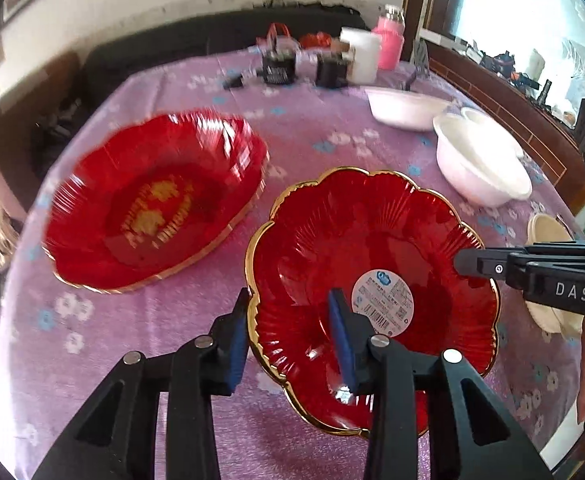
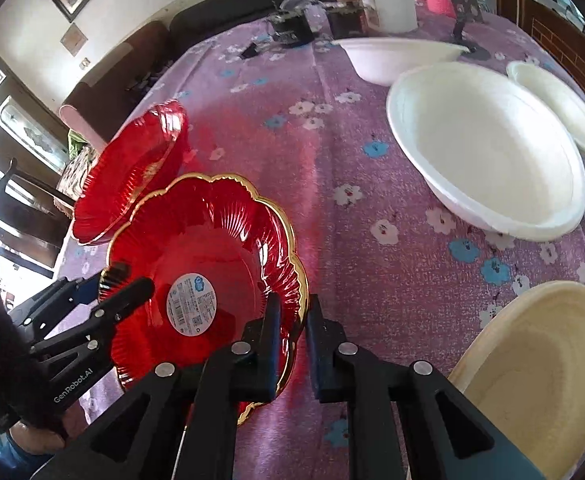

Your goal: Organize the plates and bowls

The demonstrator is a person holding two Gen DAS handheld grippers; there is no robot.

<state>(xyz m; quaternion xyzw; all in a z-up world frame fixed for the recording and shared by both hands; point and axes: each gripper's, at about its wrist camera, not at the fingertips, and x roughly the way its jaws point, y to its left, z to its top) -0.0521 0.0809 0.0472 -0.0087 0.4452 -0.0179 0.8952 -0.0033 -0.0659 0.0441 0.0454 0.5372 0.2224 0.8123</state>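
A red gold-rimmed glass plate with a round white sticker lies on the purple flowered tablecloth. My left gripper is open, its jaws astride the plate's near-left rim. My right gripper stands astride the plate's right rim with a narrow gap; whether it grips is unclear. It shows in the left wrist view at the plate's right edge. A second red plate sits to the left.
White bowls stand at the right and back. A cream plate lies at the near right. A white container, a pink bottle and small dark boxes crowd the far edge.
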